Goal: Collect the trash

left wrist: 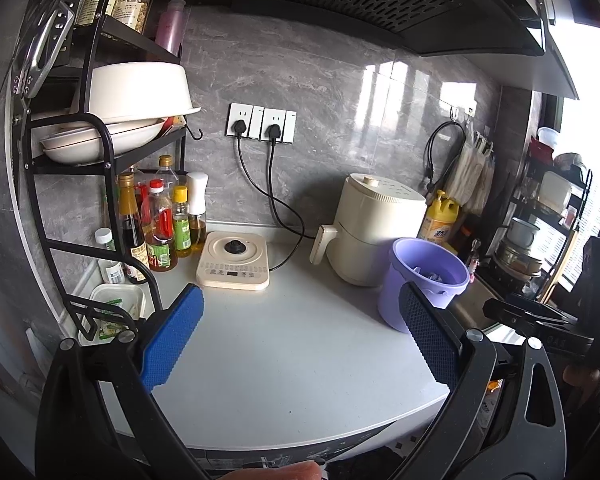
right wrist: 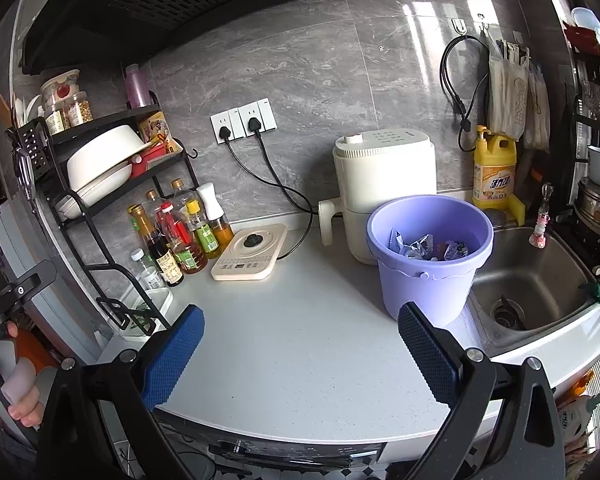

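Note:
A lilac plastic bucket [right wrist: 428,264] stands on the white counter beside the sink; crumpled foil wrappers [right wrist: 432,249] lie inside it. The left wrist view shows the same bucket [left wrist: 416,280] at right, with a little trash visible in it. My left gripper [left wrist: 300,332] is open over the bare counter, blue pads wide apart, nothing between them. My right gripper [right wrist: 300,344] is open too, hovering above the counter's front edge, its right pad just in front of the bucket. No loose trash shows on the counter.
A cream air fryer [right wrist: 384,184] stands behind the bucket. A small cream induction plate [right wrist: 252,254], sauce bottles [right wrist: 180,236] and a black dish rack [right wrist: 100,184] fill the left. The steel sink [right wrist: 536,280] and yellow detergent bottle [right wrist: 494,172] lie right.

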`<state>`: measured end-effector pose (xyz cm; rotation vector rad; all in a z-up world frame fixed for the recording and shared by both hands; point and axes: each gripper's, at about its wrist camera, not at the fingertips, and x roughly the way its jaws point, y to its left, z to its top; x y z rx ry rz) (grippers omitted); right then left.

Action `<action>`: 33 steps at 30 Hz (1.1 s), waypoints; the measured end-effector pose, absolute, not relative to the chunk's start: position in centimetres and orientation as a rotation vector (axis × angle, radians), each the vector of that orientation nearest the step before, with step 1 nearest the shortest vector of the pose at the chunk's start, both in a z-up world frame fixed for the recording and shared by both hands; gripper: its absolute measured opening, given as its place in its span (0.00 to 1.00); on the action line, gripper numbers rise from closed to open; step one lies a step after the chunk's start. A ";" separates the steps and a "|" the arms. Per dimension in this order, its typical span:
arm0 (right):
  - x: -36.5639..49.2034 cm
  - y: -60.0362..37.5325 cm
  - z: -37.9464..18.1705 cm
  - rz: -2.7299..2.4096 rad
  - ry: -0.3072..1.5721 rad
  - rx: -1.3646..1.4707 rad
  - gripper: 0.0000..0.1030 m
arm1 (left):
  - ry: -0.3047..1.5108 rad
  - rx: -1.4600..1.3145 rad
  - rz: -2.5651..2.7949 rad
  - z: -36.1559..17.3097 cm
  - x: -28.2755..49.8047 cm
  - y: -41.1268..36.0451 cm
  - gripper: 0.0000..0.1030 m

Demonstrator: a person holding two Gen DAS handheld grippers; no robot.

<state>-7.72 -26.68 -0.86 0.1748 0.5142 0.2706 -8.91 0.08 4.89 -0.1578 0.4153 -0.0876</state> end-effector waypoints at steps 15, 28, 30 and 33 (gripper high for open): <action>-8.2 -26.3 -0.5 0.270 0.518 0.134 0.92 | 0.418 -0.178 -0.090 4.3 -8.4 0.2 0.94; -9.4 -26.9 -1.0 0.247 0.542 0.124 0.92 | 0.422 -0.175 -0.107 3.5 -8.3 -1.4 0.94; -9.6 -27.1 -1.1 0.243 0.543 0.125 0.92 | 0.424 -0.170 -0.116 3.4 -8.1 -1.8 0.94; -9.8 -27.6 -1.2 0.231 0.542 0.124 0.92 | 0.420 -0.179 -0.126 3.3 -7.7 -1.9 0.94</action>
